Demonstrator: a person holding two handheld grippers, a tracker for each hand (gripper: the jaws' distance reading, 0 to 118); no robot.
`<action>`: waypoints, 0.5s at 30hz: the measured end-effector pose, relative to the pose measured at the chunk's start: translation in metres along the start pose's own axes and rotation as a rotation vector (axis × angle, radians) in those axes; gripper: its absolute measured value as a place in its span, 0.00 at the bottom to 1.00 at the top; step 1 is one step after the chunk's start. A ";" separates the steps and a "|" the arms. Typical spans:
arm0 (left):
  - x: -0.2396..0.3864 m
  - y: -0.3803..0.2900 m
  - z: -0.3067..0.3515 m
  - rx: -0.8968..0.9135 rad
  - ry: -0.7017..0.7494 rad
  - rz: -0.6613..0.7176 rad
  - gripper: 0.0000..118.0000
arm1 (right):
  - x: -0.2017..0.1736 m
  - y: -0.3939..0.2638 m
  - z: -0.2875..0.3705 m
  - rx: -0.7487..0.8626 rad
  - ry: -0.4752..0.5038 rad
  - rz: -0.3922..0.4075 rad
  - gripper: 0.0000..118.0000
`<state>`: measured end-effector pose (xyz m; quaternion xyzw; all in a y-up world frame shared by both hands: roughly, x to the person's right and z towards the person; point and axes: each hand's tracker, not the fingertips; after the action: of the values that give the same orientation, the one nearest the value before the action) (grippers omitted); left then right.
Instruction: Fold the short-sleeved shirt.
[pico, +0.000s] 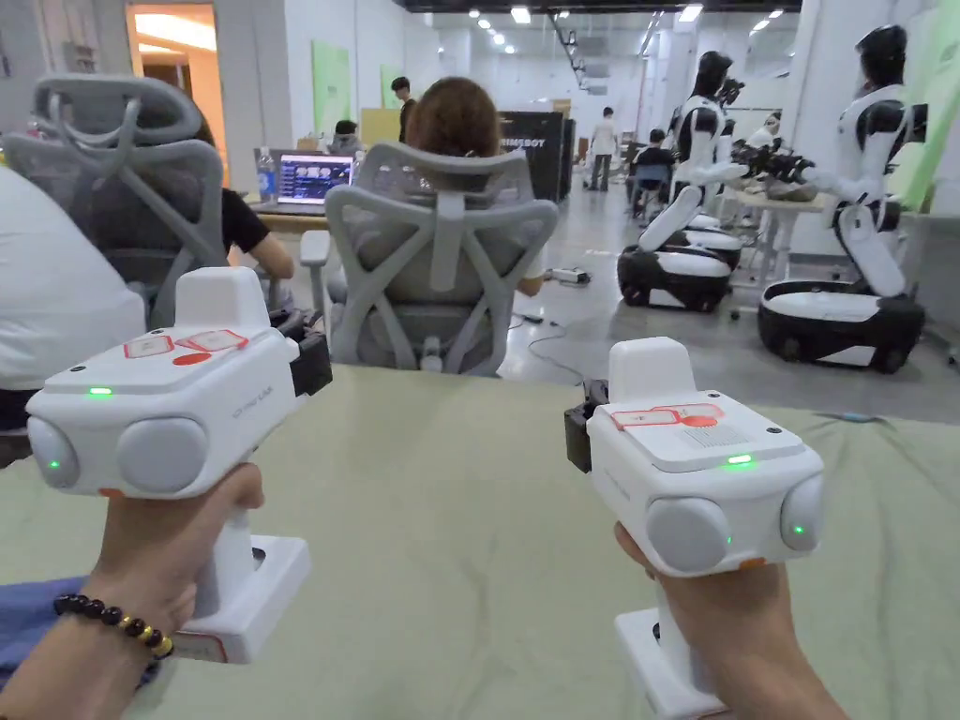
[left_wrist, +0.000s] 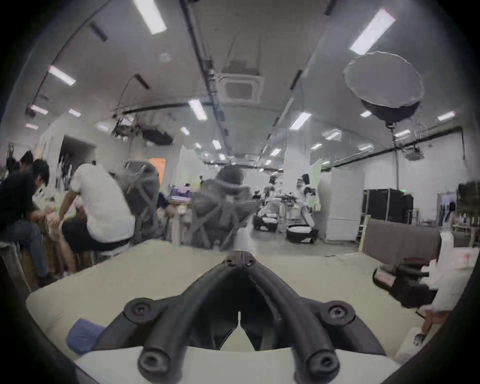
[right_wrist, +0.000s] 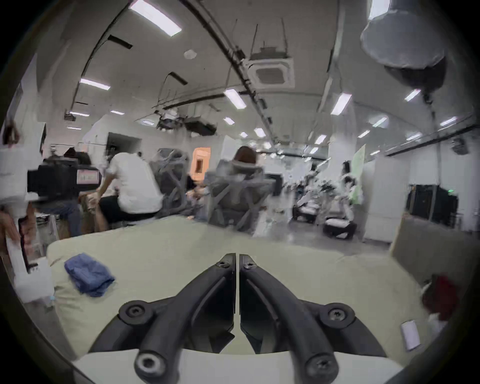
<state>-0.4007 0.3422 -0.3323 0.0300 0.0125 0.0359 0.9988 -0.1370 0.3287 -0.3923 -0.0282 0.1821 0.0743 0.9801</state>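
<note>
A blue shirt (right_wrist: 88, 274) lies bunched on the pale green table cover (right_wrist: 161, 249), at the near left; the head view catches its edge (pico: 28, 619) beside the left wrist. My left gripper (left_wrist: 240, 259) is held level above the table, jaws shut together with nothing between them, and the shirt (left_wrist: 83, 335) lies low to its left. My right gripper (right_wrist: 237, 257) is held the same way over the middle of the table, also shut and empty. In the head view both white gripper bodies, left (pico: 314, 361) and right (pico: 577, 436), point away from me.
Grey office chairs (pico: 441, 262) with seated people stand just past the table's far edge. Humanoid robots (pico: 872, 187) on wheeled bases stand at the back right. A dark red item (right_wrist: 441, 296) and a white card (right_wrist: 410, 335) lie at the table's right end.
</note>
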 end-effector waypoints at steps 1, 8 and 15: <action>0.030 0.004 -0.010 0.014 -0.038 -0.011 0.00 | 0.029 0.010 0.009 0.021 -0.036 0.000 0.03; 0.175 -0.025 -0.060 0.036 -0.105 -0.027 0.00 | 0.194 0.001 0.083 0.071 -0.319 -0.057 0.03; 0.241 -0.111 -0.035 0.043 -0.150 -0.129 0.00 | 0.252 -0.085 0.120 0.060 -0.424 -0.052 0.03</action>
<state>-0.1532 0.2516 -0.3799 0.0532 -0.0594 -0.0311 0.9963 0.1509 0.2891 -0.3686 0.0128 -0.0268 0.0480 0.9984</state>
